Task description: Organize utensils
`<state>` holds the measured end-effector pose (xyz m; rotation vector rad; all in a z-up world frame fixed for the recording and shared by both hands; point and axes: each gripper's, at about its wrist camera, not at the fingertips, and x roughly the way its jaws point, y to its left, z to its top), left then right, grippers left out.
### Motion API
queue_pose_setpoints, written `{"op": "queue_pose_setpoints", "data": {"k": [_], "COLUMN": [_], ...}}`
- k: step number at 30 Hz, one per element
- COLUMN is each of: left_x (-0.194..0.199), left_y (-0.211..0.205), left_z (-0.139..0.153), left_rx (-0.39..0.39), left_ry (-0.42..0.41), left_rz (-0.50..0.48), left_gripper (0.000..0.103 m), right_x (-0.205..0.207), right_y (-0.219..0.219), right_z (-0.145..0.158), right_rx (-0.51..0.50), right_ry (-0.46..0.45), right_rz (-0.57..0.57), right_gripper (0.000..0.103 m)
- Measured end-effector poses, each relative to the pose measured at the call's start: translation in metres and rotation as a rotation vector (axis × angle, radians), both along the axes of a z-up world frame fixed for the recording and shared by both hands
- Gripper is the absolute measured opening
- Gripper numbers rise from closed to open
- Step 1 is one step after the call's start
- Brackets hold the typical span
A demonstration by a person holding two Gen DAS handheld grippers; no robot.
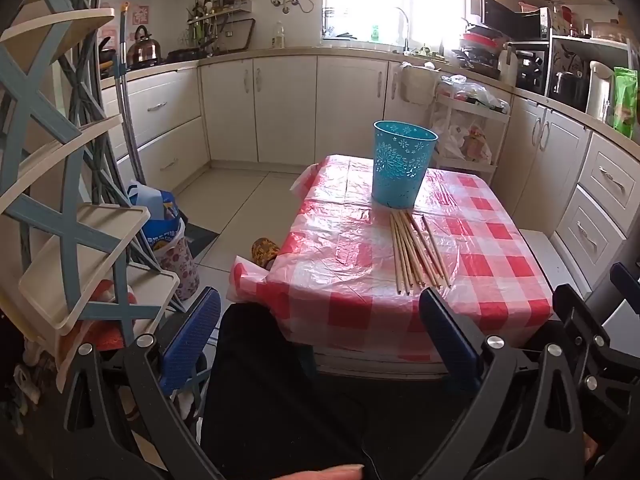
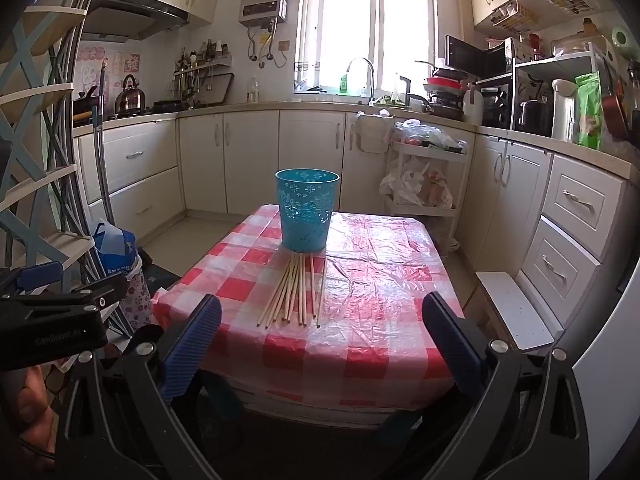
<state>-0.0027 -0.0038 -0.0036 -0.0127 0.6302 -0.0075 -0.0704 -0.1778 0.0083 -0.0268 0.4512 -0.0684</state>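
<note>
Both tools hang back from the near edge of the table [image 2: 360, 360], nothing picked up yet. The left gripper [image 1: 320, 344] has its jaws spread wide and bare, and so has the right gripper [image 2: 320, 344].

The chopsticks [image 2: 296, 292] lie loose on the checked cloth, in the middle of the table, their far ends just in front of the blue basket [image 2: 306, 210], which stands upright with its mouth open to the ceiling. I cannot tell whether they touch its foot.

Their long axis runs from the near edge toward the basket, fanning a little at the near ends.

To do the first pick well, I'd say come down across the sticks, not along them, grip one or two near the middle, then tip them upright before dropping them in
</note>
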Motion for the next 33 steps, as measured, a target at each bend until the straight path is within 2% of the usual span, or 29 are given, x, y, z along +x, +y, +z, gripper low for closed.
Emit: {"op": "queue_pose_setpoints", "data": {"k": [6, 11, 33], "left_x": [0.001, -0.002, 0.002], "left_y": [0.004, 0.005, 0.001], "left_z": [0.000, 0.001, -0.003], "left_rx": [-0.034, -0.052, -0.030], "left_ry": [0.022, 0.007, 0.027], "left_rz": [-0.028, -0.035, -0.028], "left_gripper": [0.095, 0.095, 0.095], "right_x": [0.000, 0.000, 0.001], "right_y": [0.000, 0.000, 0.003], "right_z": [0.000, 0.000, -0.007], "right_rx": [-0.001, -0.001, -0.002], "right_ry": [0.001, 0.002, 0.016], "right_rz": [0.000, 0.000, 0.007], "right_gripper": [0.096, 0.096, 0.096]}}
